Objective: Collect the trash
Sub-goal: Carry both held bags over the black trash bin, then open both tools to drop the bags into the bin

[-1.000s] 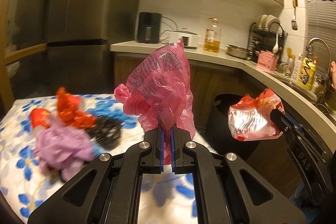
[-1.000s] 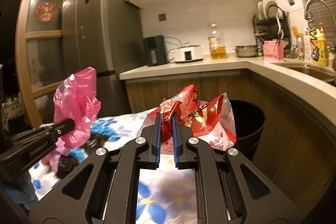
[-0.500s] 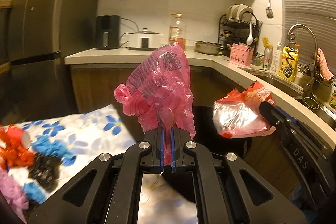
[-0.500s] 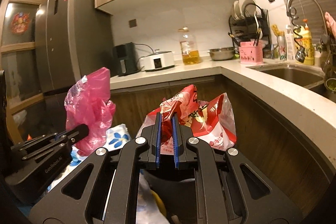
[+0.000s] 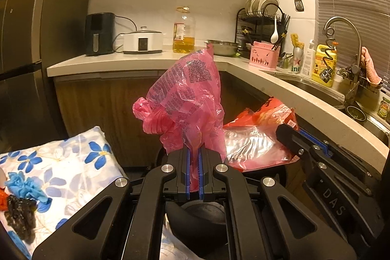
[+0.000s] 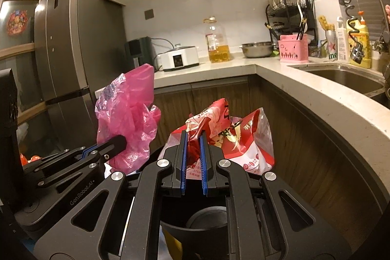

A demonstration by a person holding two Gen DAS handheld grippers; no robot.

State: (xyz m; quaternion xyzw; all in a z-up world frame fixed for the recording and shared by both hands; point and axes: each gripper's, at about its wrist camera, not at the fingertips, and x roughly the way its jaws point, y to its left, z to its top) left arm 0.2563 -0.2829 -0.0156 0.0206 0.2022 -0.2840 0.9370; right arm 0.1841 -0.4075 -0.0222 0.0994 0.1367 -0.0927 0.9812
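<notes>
Beside the tall grey refrigerator (image 6: pixel 73 45) that fills the left of the kitchen, we see a pale countertop (image 5: pixel 146 61) running right from it and bending toward a steel sink (image 6: pixel 341 77). Against the wall to the right of the refrigerator stand a black appliance (image 5: pixel 100 33), a white cooker (image 5: pixel 142 40), a bottle of cooking oil (image 5: pixel 184 32) and a dish rack (image 5: pixel 263 16). Below and in front of the refrigerator lies a table under a blue-flowered cloth (image 5: pixel 73 167), with a few crumpled scraps (image 5: pixel 22 199) left on it. To the right of that table, farther from the refrigerator, a black trash bin (image 6: pixel 207 223) stands open under our grippers.

Our left gripper (image 5: pixel 193 172) is pinching a crumpled pink plastic bag (image 5: pixel 187 99), which stands upright from the blue pads above the bin's mouth. Our right gripper (image 6: pixel 193 162), on the side away from the refrigerator, is clamped on a red and white snack packet (image 6: pixel 234 138), held over the bin. The two pieces of trash hang close together; we cannot tell whether they touch.
</notes>
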